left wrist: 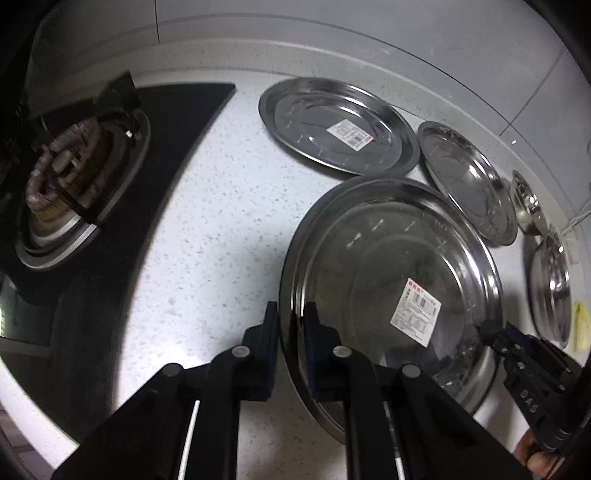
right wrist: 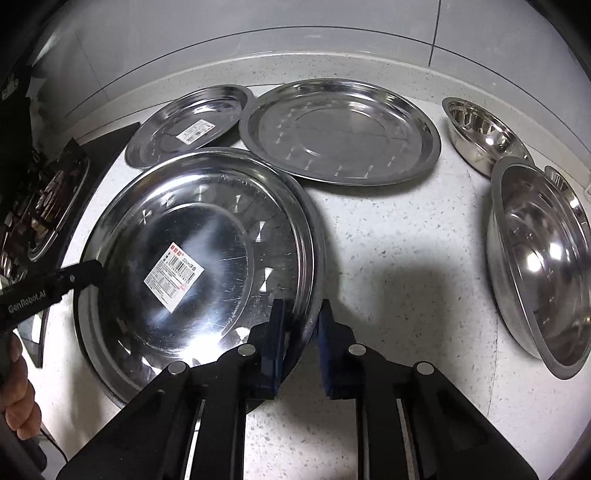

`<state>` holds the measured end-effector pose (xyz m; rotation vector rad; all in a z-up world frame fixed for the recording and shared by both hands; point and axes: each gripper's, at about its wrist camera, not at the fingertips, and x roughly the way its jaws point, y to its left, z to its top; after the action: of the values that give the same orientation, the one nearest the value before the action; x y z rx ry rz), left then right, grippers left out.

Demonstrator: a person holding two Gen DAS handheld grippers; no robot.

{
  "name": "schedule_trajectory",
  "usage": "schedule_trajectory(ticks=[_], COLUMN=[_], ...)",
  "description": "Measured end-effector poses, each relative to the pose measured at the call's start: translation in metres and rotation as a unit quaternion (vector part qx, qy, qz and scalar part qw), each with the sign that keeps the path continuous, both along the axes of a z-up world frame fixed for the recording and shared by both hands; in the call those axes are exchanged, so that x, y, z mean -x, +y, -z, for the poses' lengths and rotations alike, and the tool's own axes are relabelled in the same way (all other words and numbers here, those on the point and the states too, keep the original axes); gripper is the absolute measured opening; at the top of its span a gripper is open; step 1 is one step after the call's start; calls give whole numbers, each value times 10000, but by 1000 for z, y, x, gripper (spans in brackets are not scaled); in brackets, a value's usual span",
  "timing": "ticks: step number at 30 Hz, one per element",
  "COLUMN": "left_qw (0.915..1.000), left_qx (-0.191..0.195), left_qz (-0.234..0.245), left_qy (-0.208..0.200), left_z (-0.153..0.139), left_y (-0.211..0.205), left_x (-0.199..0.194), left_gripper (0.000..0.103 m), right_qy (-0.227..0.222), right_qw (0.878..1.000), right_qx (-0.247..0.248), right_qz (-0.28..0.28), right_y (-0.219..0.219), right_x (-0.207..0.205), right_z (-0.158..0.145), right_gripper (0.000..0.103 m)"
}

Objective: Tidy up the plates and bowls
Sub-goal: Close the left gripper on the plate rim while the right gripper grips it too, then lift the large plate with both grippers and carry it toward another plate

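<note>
A large steel plate with a label (left wrist: pixel 388 258) (right wrist: pixel 207 236) lies on the speckled counter, apparently stacked on another plate. My left gripper (left wrist: pixel 291 314) straddles its left rim, one finger inside and one outside. My right gripper (right wrist: pixel 301 314) straddles its right rim the same way, with a small gap at the pads. A smaller labelled plate (left wrist: pixel 332 122) (right wrist: pixel 192 122) and a plain plate (left wrist: pixel 469 181) (right wrist: pixel 340 129) lie behind. A small bowl (right wrist: pixel 484 136) (left wrist: pixel 526 206) and a large bowl (right wrist: pixel 543 258) (left wrist: pixel 550 288) stand to the right.
A black gas hob with a burner (left wrist: pixel 74 173) (right wrist: pixel 48 199) sits to the left of the plates. A tiled wall (right wrist: pixel 295 33) runs along the back of the counter (left wrist: pixel 221 206). The person's hand (right wrist: pixel 18 391) shows at the lower left.
</note>
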<state>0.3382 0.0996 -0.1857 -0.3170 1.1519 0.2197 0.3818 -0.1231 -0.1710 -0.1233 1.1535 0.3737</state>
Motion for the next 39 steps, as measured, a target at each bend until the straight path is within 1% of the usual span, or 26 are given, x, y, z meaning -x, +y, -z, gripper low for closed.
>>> schedule_trajectory(ticks=[3, 5, 7, 10, 15, 18, 22, 24, 29, 32, 36, 39], left_qw=[10000, 9997, 9995, 9992, 9989, 9987, 9980, 9969, 9912, 9858, 9815, 9801], left_qx=[-55, -191, -274, -376, -445, -410, -244, -229, -75, 29, 74, 122], left_qz=[-13, -9, -50, -2, 95, 273, 552, 737, 1298, 1655, 1870, 1934], left_qy=[-35, -121, -123, -168, -125, -144, -164, -125, -253, -287, -412, -428], left_z=[-14, -29, -42, -56, -71, -76, -75, -74, -83, -90, -96, -89], left_y=[-5, -12, -19, -26, -37, -41, -42, -43, -33, -28, -23, -19], left_x=[9, 18, 28, 45, 68, 80, 88, 89, 93, 92, 93, 96], left_gripper=[11, 11, 11, 11, 11, 11, 11, 11, 12, 12, 13, 13], right_qy=[-77, -130, -195, -275, -252, -210, -169, -141, -85, -13, -133, -199], right_qw=[9999, 9998, 9996, 9993, 9992, 9992, 9994, 9994, 9982, 9965, 9948, 9946], right_qx=[-86, -134, -185, -223, -301, -312, -287, -254, -247, -281, -225, -152], right_qz=[-46, -21, -34, -70, -114, -94, 66, 163, 542, 786, 986, 1006], right_y=[-4, -8, -11, -16, -25, -35, -38, -37, -34, -35, -30, -25], right_x=[8, 15, 23, 37, 57, 72, 81, 86, 101, 107, 116, 117], right_z=[-10, -19, -30, -45, -57, -64, -67, -66, -72, -75, -86, -89], right_gripper=[15, 15, 15, 15, 15, 15, 15, 15, 15, 15, 15, 15])
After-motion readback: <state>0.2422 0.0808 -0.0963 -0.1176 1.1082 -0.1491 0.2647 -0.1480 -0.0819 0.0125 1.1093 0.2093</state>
